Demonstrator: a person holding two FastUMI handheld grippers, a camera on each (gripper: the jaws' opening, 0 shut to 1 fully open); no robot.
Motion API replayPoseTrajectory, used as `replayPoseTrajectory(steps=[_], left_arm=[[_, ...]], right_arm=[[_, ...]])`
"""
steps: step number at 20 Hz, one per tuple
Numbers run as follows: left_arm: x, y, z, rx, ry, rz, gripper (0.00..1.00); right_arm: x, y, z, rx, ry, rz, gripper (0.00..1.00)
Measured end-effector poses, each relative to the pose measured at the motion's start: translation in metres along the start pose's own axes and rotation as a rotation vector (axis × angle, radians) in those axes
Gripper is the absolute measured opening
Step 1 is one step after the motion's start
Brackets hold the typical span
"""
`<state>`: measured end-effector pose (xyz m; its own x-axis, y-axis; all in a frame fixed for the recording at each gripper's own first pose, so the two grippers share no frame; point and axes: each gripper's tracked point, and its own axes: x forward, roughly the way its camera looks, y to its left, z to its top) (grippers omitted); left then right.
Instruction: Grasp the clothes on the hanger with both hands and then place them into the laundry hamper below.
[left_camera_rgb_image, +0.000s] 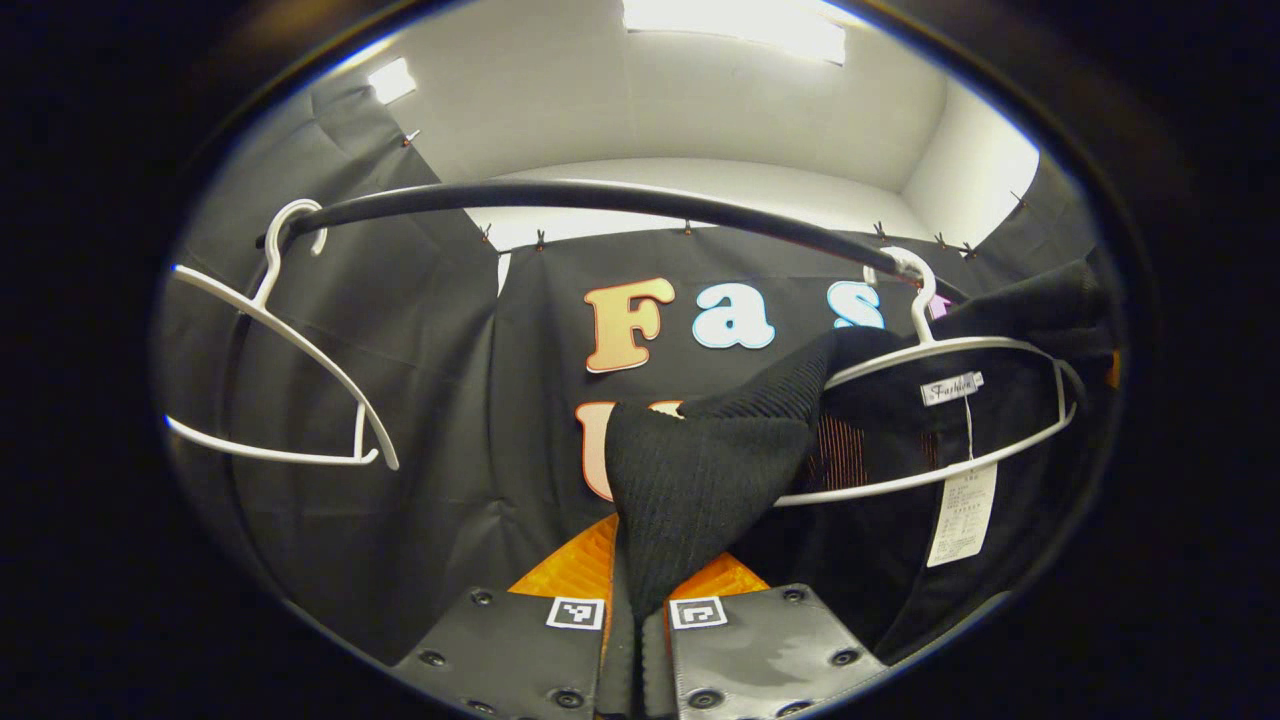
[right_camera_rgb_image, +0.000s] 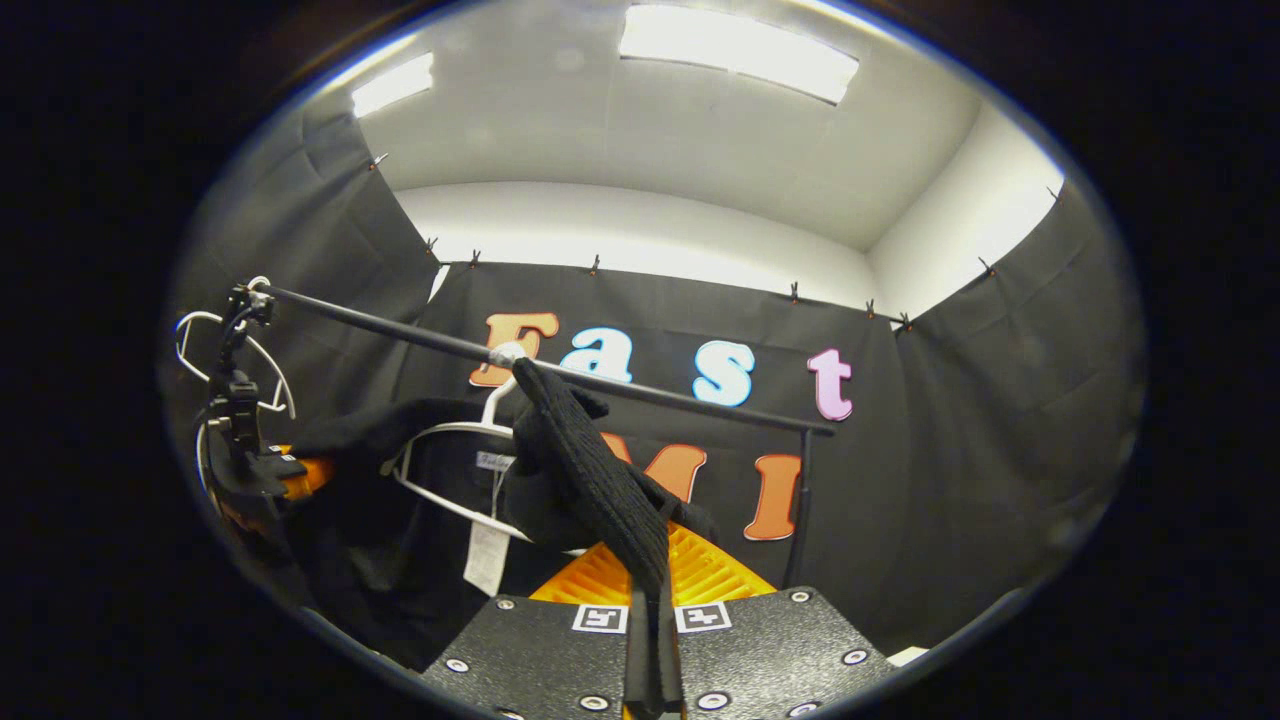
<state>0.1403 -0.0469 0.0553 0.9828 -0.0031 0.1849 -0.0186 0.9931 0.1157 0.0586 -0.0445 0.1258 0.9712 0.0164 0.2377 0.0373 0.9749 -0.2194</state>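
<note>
A black knitted garment (left_camera_rgb_image: 700, 470) hangs from a white hanger (left_camera_rgb_image: 940, 420) on the black rail (left_camera_rgb_image: 600, 200). My left gripper (left_camera_rgb_image: 635, 610) is shut on a fold of its left shoulder, pulled away from the hanger. In the right gripper view the same garment (right_camera_rgb_image: 590, 470) stretches up toward the hanger (right_camera_rgb_image: 450, 470), and my right gripper (right_camera_rgb_image: 650, 620) is shut on its other shoulder. A white paper tag (left_camera_rgb_image: 962, 515) dangles from the collar. My left gripper (right_camera_rgb_image: 265, 470) also shows far left in the right gripper view, holding the cloth.
An empty white hanger (left_camera_rgb_image: 290, 380) hangs at the left end of the rail. The rail (right_camera_rgb_image: 560, 375) ends at a vertical post (right_camera_rgb_image: 800, 500) on the right. Black cloth walls surround the booth.
</note>
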Motion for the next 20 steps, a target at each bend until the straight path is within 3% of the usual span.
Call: replayPoseTrajectory(steps=[6,10,15,20], left_arm=[[0.006,-0.012,0.012,0.024,-0.017,-0.057,0.07],[0.012,-0.012,0.017,0.025,-0.026,-0.055,0.10],[0.038,0.001,0.032,0.048,-0.058,-0.028,0.13],[0.062,0.028,0.053,0.103,-0.127,0.052,0.10]], right_arm=[[0.045,-0.038,0.022,-0.103,-0.020,-0.046,0.03],[0.072,-0.067,0.017,-0.148,-0.011,-0.095,0.03],[0.092,-0.081,-0.024,-0.097,0.070,-0.100,0.03],[0.098,-0.065,-0.057,-0.028,0.118,-0.058,0.03]])
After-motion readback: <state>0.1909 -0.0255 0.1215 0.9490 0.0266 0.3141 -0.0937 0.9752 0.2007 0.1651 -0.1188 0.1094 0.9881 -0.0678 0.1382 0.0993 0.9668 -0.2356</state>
